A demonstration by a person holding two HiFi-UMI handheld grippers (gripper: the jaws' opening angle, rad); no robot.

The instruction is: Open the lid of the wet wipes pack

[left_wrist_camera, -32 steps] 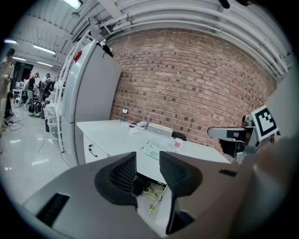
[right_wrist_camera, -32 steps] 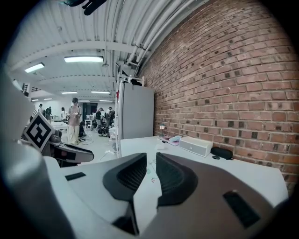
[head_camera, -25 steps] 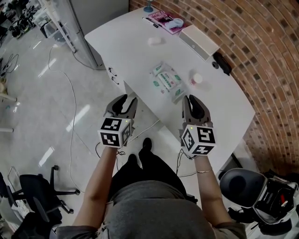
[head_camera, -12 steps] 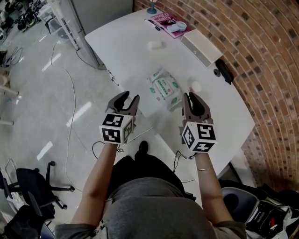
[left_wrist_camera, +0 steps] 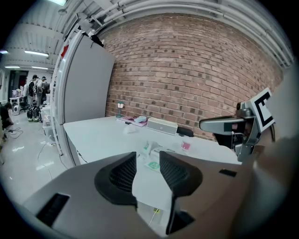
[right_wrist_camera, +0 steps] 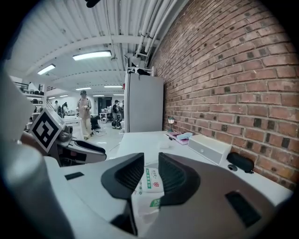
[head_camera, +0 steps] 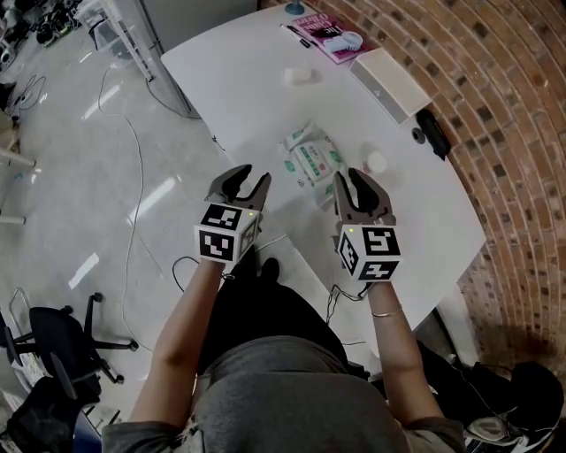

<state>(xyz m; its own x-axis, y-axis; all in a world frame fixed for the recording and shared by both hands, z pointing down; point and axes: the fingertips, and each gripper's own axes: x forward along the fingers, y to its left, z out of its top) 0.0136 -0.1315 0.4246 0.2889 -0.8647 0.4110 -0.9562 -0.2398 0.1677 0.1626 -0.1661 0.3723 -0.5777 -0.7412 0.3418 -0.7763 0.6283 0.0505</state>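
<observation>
One wipes pack (head_camera: 309, 152), lid indistinct, left tool (head_camera: 248, 178) parted, right tool (head_camera: 355, 178) widening, empty

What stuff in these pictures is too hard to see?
- Wet wipes pack lid: head view, too small to tell open from shut.
- Pink book print: head view, too small to read.
- Blue thing: head view, cut off by the top edge.
- Small pink-and-white item: head view, too small to identify.
</observation>
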